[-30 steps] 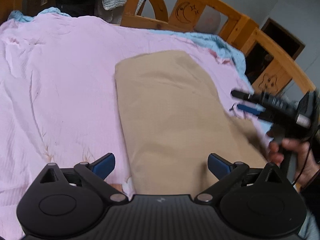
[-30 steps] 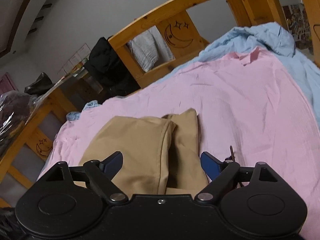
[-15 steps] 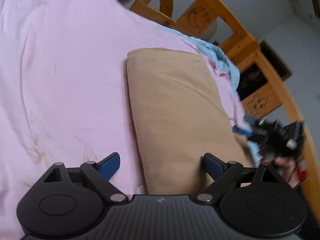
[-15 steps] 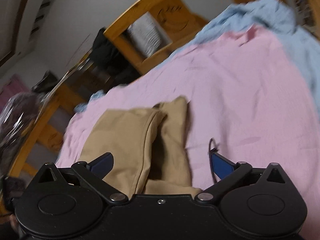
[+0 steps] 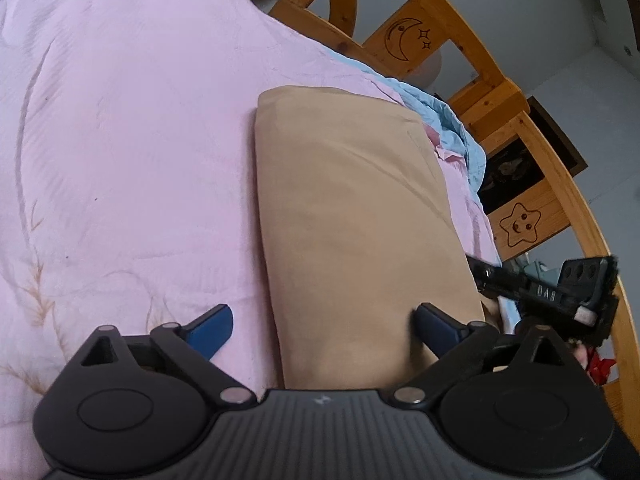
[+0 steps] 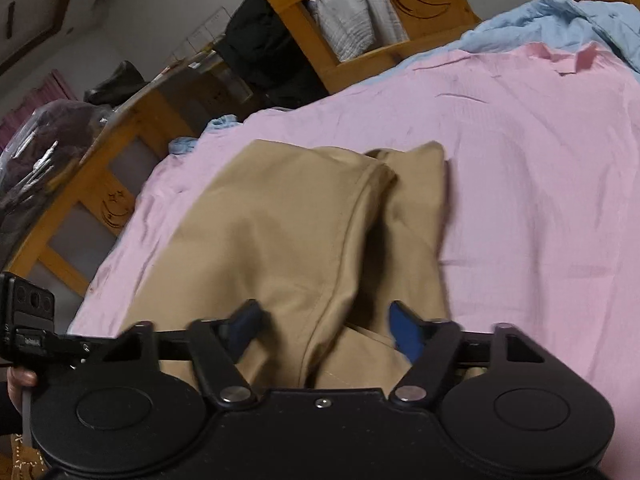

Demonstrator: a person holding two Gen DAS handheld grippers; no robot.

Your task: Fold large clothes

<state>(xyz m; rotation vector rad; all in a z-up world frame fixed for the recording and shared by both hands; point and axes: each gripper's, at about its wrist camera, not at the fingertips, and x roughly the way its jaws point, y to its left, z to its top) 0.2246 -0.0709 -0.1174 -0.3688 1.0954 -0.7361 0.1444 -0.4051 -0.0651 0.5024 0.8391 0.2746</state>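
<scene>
A tan garment point(image 5: 352, 216) lies folded in a long rectangle on the pink bedsheet point(image 5: 132, 140). My left gripper point(image 5: 320, 328) is open, straddling the garment's near left edge, right finger on the cloth. In the right wrist view the garment point(image 6: 288, 232) shows a folded seam edge running toward me. My right gripper point(image 6: 324, 328) is open, its jaws astride that seam at the garment's near end. The right gripper also shows at the garment's right edge in the left wrist view point(image 5: 480, 276).
A wooden bed frame point(image 5: 472, 64) with moon and star carvings rings the mattress. A blue sheet point(image 6: 568, 20) bunches at the far edge. Dark clothes and a grey towel point(image 6: 356, 12) hang on the headboard. A cluttered table point(image 6: 56, 140) stands beside the bed.
Both grippers have come down closer to the garment's near end. The right gripper's jaws now straddle the folded seam; its jaws have narrowed somewhat.
</scene>
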